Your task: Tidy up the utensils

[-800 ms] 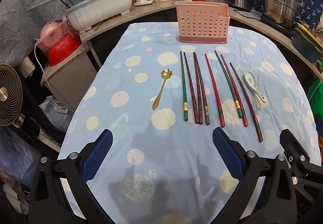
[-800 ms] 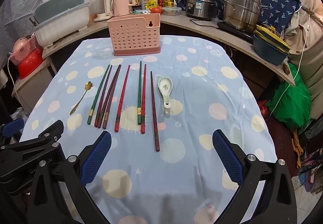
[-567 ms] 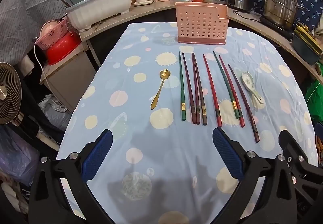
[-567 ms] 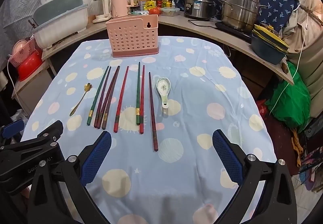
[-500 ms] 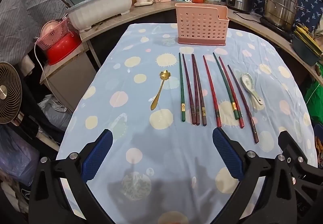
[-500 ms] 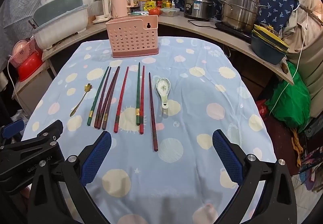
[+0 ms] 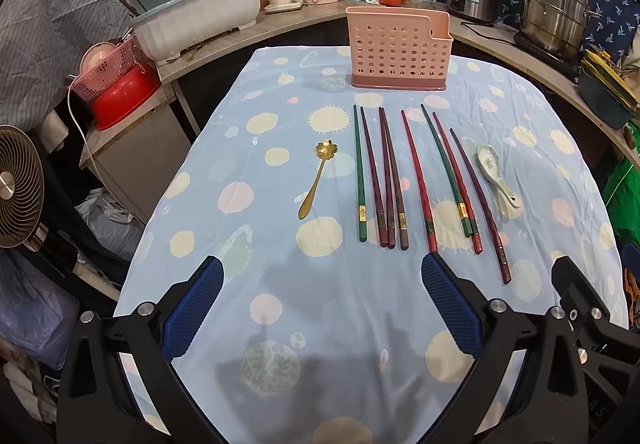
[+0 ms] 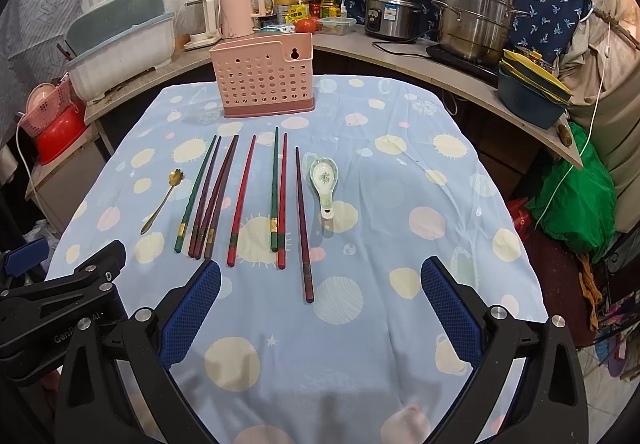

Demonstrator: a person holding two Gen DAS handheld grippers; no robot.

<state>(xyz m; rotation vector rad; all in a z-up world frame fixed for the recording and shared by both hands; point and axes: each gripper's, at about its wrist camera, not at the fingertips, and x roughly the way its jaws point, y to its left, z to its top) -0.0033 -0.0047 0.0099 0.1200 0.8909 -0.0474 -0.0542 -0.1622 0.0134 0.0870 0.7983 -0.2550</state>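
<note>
Several red, green and maroon chopsticks [image 7: 416, 172] [image 8: 240, 192] lie side by side on the blue spotted tablecloth [image 7: 304, 304]. Left of them rests a gold flower-headed spoon [image 7: 316, 178] [image 8: 162, 202]; to their right lies a white ceramic spoon [image 7: 496, 174] [image 8: 325, 182]. A pink perforated utensil holder [image 7: 398, 48] [image 8: 264, 78] stands upright at the table's far end. My left gripper [image 7: 322, 300] hovers open over the near cloth, short of the chopsticks. My right gripper [image 8: 320, 300] hangs open too, its jaws wide around the near end of the rightmost maroon chopstick [image 8: 304, 224] without touching it.
A curved counter behind the table carries a dish rack [image 7: 192, 16], kettles [image 8: 236, 14], a rice cooker [image 8: 394, 16] and a steel pot [image 8: 476, 18]. A fan [image 7: 18, 186] and a red basin [image 7: 124, 98] stand left of the table; a green bag [image 8: 576, 188] lies right.
Both views have shifted slightly back and up, so the utensils sit a little farther from the fingers. Both grippers stay open and nothing on the table has moved.
</note>
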